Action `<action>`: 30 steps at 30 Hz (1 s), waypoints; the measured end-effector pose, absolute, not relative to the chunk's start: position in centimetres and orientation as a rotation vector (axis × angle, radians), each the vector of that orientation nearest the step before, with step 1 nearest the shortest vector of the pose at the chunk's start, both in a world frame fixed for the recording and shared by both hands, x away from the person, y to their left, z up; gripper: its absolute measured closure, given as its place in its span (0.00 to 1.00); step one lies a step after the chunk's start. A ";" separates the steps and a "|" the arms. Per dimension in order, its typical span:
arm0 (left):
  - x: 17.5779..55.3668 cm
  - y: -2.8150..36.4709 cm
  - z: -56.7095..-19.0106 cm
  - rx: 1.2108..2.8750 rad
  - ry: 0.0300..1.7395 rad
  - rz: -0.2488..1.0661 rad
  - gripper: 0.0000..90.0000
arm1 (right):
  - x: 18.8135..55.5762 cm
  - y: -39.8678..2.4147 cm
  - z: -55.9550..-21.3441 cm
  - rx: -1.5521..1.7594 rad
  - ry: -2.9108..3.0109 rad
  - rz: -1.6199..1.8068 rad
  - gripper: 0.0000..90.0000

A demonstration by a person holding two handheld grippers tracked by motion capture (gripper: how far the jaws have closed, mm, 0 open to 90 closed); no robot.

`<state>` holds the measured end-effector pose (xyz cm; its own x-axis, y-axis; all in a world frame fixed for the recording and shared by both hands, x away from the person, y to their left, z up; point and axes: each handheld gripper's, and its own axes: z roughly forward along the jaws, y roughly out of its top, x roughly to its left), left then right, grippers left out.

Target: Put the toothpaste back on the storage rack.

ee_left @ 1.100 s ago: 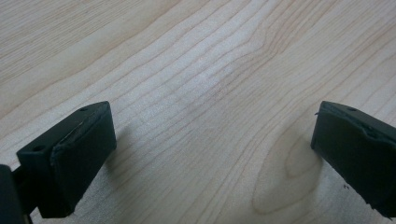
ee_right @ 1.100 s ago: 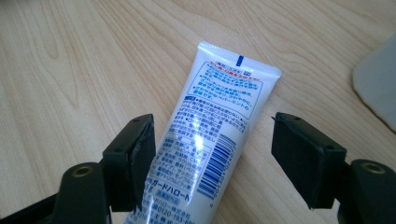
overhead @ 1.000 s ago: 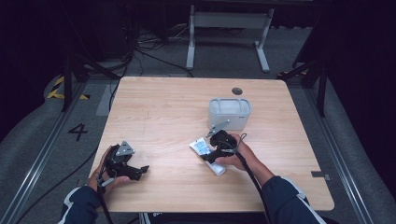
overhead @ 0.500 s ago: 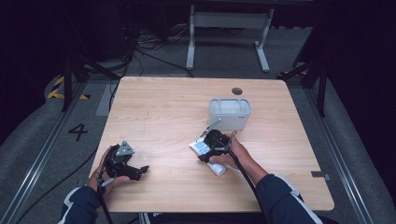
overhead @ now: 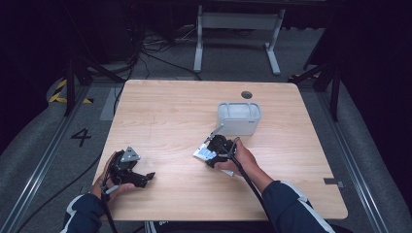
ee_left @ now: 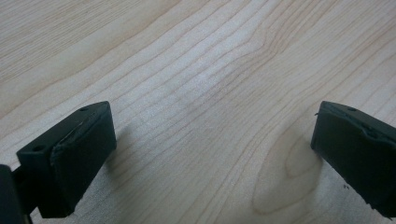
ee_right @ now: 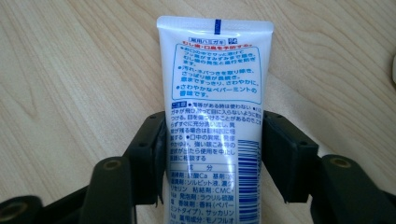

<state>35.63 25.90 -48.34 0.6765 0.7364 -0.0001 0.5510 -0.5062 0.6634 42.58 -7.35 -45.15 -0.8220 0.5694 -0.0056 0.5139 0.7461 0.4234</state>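
Observation:
A white toothpaste tube (ee_right: 215,79) with blue and red print lies flat on the wooden table (overhead: 170,111), its crimped end pointing away from my right gripper's camera. My right gripper (ee_right: 215,135) has just been closing, and its two black pads now press the tube's sides. From above, that gripper (overhead: 214,150) is right of the table's middle, over the tube (overhead: 203,154). My left gripper (overhead: 145,177) rests near the front left edge; its jaws stand wide apart (ee_left: 210,154) over bare wood.
A grey rectangular container (overhead: 239,118) stands just behind the right gripper. A small round dark grommet (overhead: 247,94) sits in the tabletop behind it. A white metal frame (overhead: 238,29) stands on the floor beyond the table.
My right gripper has shifted slightly left over the tube and its jaws have closed on it. The left gripper has stayed put.

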 end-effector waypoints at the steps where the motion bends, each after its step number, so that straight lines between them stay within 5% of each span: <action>1: 35.6 25.9 -48.3 2.244 0.986 0.372 0.00 | 42.6 -7.4 -45.1 0.871 2.811 0.625 0.55; 11: 35.6 25.9 -48.4 2.241 0.992 0.364 0.00 | 42.5 -8.1 -44.5 0.844 2.834 0.666 0.70; 30: 35.6 25.9 -48.4 2.242 0.992 0.364 0.00 | 41.3 -12.5 -41.5 0.854 2.756 0.865 0.71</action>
